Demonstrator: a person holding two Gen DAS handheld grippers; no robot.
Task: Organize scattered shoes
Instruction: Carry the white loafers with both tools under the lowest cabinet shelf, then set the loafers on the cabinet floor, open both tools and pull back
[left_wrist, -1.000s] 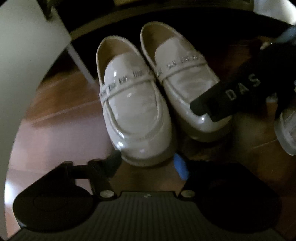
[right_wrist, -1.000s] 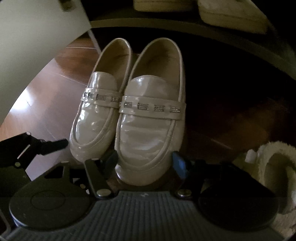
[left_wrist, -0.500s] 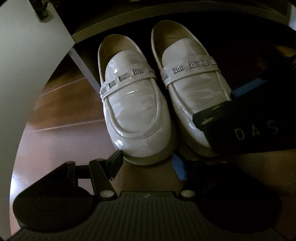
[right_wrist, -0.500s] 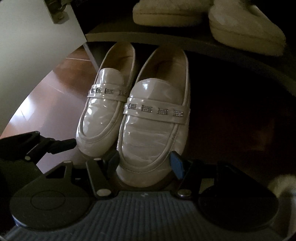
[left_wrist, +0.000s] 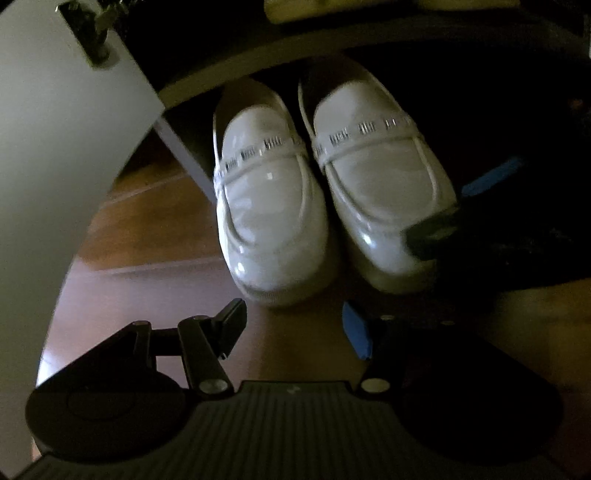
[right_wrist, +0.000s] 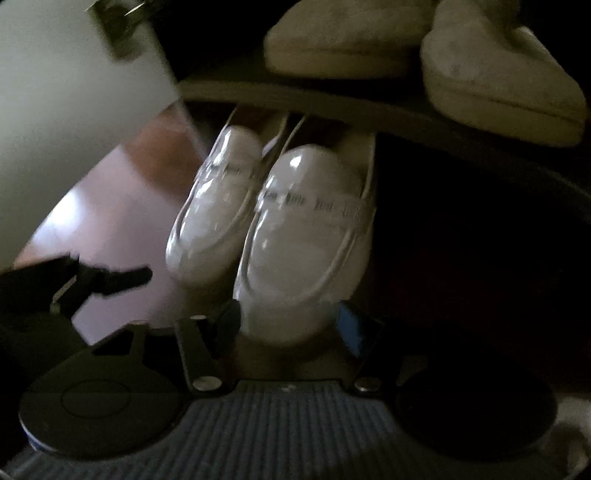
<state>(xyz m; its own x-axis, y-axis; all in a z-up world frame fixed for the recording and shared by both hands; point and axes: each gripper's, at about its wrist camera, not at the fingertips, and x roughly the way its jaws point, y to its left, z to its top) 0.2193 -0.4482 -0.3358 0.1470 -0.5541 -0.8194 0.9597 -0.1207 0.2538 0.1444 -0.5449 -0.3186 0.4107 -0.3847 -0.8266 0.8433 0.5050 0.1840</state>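
Two glossy cream loafers with studded straps stand side by side on the wooden floor, heels tucked under a low shelf (right_wrist: 295, 98). In the left wrist view the left loafer (left_wrist: 269, 214) has its toe just beyond my left gripper (left_wrist: 293, 328), whose jaws are closing with nothing between them. The right loafer (left_wrist: 380, 192) is partly covered by the other gripper's dark body (left_wrist: 443, 232). In the right wrist view my right gripper (right_wrist: 290, 325) has its jaws closing on the toe of the right loafer (right_wrist: 303, 251). The left loafer (right_wrist: 210, 221) stands beside it.
Two fluffy cream slippers (right_wrist: 343, 40) (right_wrist: 498, 74) sit on top of the shelf. A white panel (left_wrist: 55, 129) with a metal hinge rises at the left. Brown floorboards (left_wrist: 155, 251) lie left of the shoes, and deep shadow lies to the right under the shelf.
Both loafers have slid further under the shelf, so their heels are now covered. The left gripper's fingers no longer flank the left loafer's toe. The right gripper's fingers have narrowed around its toe.
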